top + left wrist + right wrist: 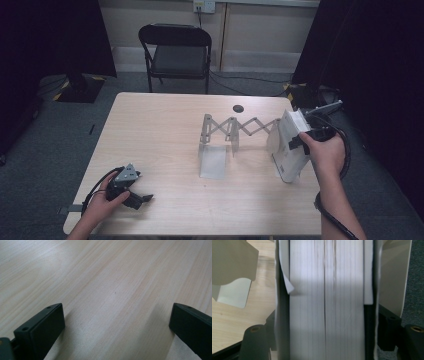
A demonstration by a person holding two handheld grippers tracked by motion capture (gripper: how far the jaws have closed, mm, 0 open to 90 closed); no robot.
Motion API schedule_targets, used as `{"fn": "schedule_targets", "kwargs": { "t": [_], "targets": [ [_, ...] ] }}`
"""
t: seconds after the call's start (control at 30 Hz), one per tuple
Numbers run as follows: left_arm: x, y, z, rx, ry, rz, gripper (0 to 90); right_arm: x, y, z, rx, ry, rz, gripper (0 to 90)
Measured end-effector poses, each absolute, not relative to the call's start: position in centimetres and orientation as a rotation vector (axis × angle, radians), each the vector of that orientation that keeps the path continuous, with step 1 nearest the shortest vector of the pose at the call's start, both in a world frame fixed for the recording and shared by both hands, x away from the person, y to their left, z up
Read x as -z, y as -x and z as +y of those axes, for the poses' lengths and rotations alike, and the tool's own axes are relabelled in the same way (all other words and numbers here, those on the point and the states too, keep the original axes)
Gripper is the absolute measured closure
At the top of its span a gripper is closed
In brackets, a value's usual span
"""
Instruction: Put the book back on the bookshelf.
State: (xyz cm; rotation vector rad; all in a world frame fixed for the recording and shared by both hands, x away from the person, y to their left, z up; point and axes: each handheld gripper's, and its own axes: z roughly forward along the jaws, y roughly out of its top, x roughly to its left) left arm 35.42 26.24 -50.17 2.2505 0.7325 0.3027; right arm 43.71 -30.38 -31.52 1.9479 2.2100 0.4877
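A thick white book [286,161] stands upright at the right end of an extending scissor-arm book rack [240,127] on the table. My right gripper [294,141] reaches around the book from the right. In the right gripper view the page edges of the book [325,277] run between my right gripper [325,340] jaws, whose pads sit just beside the covers without squeezing them; the covers splay loose from the pages. The left gripper [142,200] rests on the table near the front left corner, and the left gripper [112,325] is open over bare wood.
The light wood table [160,130] has a dark round cable hole [238,108] near its far edge. A black folding chair [175,50] stands behind it. Beige rack plates [232,262] flank the book. The table's right edge lies close to the book.
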Motion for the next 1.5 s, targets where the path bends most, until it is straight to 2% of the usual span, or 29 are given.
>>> {"fn": "schedule_targets", "kwargs": {
  "t": [1.5],
  "targets": [
    [50.2, -35.4, 26.2, -0.302, -2.244, 0.739, 0.0, 31.8, -41.7, -31.5, -0.53, -1.912, 2.266, 24.9]
  ]
}}
